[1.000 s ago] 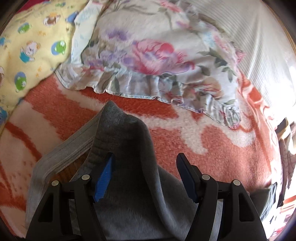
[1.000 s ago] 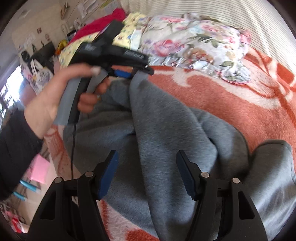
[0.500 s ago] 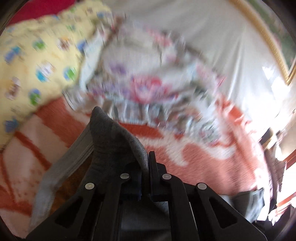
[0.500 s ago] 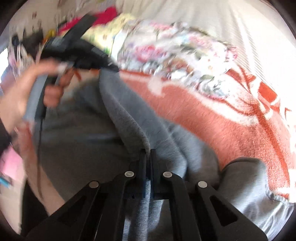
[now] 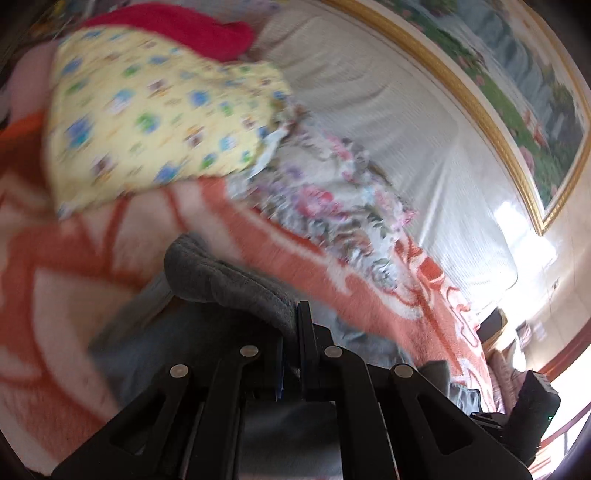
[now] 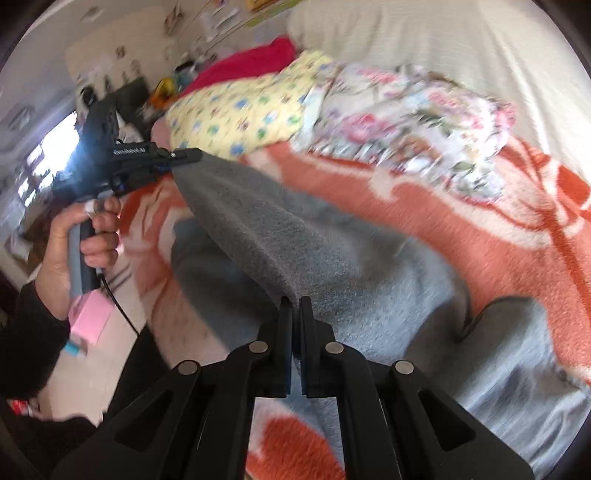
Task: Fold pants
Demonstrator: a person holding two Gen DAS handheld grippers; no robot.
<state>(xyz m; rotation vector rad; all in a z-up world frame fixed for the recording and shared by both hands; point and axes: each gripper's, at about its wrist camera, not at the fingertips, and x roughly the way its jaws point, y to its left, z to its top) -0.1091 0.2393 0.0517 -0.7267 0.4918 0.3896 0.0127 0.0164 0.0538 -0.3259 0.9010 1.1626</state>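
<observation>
- The room is a bedroom, and an orange and white blanket [image 6: 461, 236] covers the bed.
- Close up in the right wrist view, the right gripper [image 6: 294, 314] has its jaws pressed together on a fold of the gray pants [image 6: 332, 266].
- The pants lie on the blanket and one edge is pulled up tight, off the bed, between the two grippers.
- At the other end of that edge, the left gripper [image 6: 184, 157] pinches the cloth, and a hand [image 6: 79, 243] holds its handle.
- In the left wrist view, the left gripper's jaws are squeezed shut on a bunched gray edge.
- Farther back, a flowery pillow [image 6: 417, 122] and a yellow pillow [image 6: 240, 118] lie side by side.
- A red cloth [image 5: 177, 26] sits behind the yellow pillow.
- A picture in a gold frame [image 5: 491, 122] hangs on the wall.
</observation>
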